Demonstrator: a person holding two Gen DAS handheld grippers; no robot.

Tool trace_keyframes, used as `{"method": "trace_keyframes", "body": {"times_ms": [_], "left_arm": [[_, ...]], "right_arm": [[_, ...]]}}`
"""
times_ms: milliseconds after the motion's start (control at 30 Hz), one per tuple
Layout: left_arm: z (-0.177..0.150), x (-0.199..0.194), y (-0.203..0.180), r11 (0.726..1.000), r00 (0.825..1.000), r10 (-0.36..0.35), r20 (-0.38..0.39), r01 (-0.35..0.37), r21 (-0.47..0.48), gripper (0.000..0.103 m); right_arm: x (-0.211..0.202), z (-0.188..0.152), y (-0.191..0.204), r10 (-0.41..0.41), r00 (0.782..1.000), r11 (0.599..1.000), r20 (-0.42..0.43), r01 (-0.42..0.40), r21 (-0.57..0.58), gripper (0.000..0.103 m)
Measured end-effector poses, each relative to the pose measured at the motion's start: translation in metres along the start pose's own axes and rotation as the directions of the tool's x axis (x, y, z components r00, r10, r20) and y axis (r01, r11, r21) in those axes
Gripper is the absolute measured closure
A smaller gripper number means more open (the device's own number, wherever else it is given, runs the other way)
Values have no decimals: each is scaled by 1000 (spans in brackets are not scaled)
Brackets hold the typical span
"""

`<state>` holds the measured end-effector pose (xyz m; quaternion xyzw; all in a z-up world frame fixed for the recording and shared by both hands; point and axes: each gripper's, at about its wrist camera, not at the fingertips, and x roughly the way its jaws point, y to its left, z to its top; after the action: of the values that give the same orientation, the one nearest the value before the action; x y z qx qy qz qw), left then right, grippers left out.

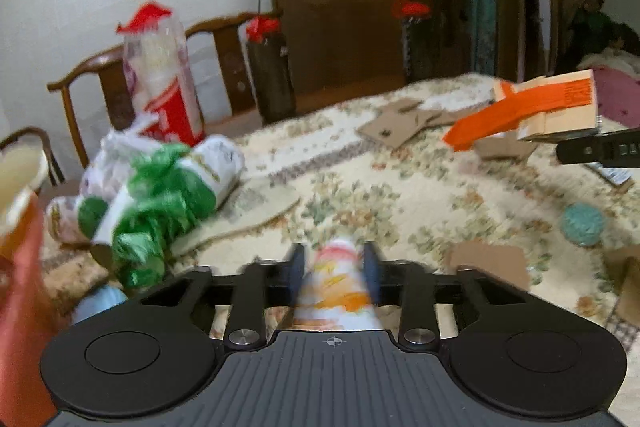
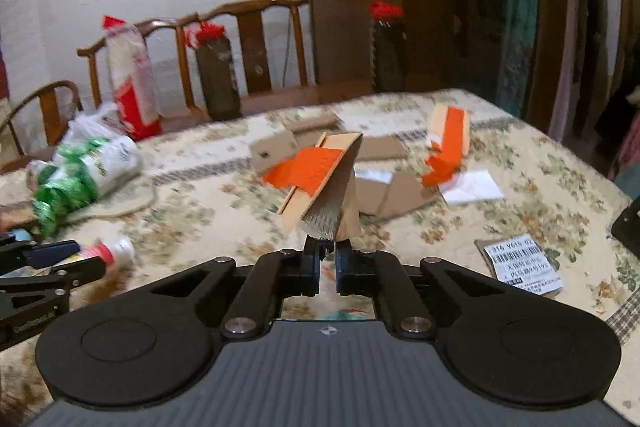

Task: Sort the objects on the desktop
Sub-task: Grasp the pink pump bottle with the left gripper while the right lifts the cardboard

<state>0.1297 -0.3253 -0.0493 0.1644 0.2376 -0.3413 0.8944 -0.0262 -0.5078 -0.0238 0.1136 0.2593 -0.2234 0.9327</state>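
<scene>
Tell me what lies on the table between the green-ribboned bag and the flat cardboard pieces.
Nothing solid: in the right wrist view, only bare floral tablecloth runs from the bag to the cardboard.

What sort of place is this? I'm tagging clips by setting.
Probably a home dining room: a table under a floral cloth, carved wooden chairs along the white wall, tall red-topped noodle packets.

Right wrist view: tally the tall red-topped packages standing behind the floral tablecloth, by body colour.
Tall pale plastic package with red base: 1
Tall dark packages with red tops: 2
Total: 3
</scene>
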Motion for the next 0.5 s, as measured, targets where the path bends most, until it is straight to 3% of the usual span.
{"method": "trace_keyframes", "body": {"times_ms": [33, 233, 300, 333, 367, 433, 500], "left_arm": [[3, -7, -1, 1000, 1000, 11, 15, -11, 10, 103], [20, -42, 1, 999, 995, 26, 93, -28, 26, 103], [20, -46, 4, 999, 995, 36, 98, -38, 21, 79], [18, -46, 6, 999, 995, 41, 89, -43, 17, 59], [16, -44, 8, 999, 996, 49, 79, -50, 10, 31], [7, -38, 10, 999, 997, 54, 60, -54, -2, 16], [-2, -26, 10, 998, 998, 65, 22, -65, 3, 18]], "right_arm": [[-5, 2, 2, 8, 1000, 1000, 8, -8, 1, 95], [-31, 10, 19, 34, 998, 999, 60, -34, -7, 95], [-37, 11, 22, 43, 997, 999, 65, -43, -8, 95], [-39, 11, 23, 47, 997, 999, 68, -46, -9, 95], [-41, 10, 25, 49, 996, 999, 70, -48, -9, 95], [-43, 9, 29, 58, 996, 998, 66, -57, -10, 99], [-42, 6, 33, 58, 996, 998, 64, -57, -19, 99]]}}
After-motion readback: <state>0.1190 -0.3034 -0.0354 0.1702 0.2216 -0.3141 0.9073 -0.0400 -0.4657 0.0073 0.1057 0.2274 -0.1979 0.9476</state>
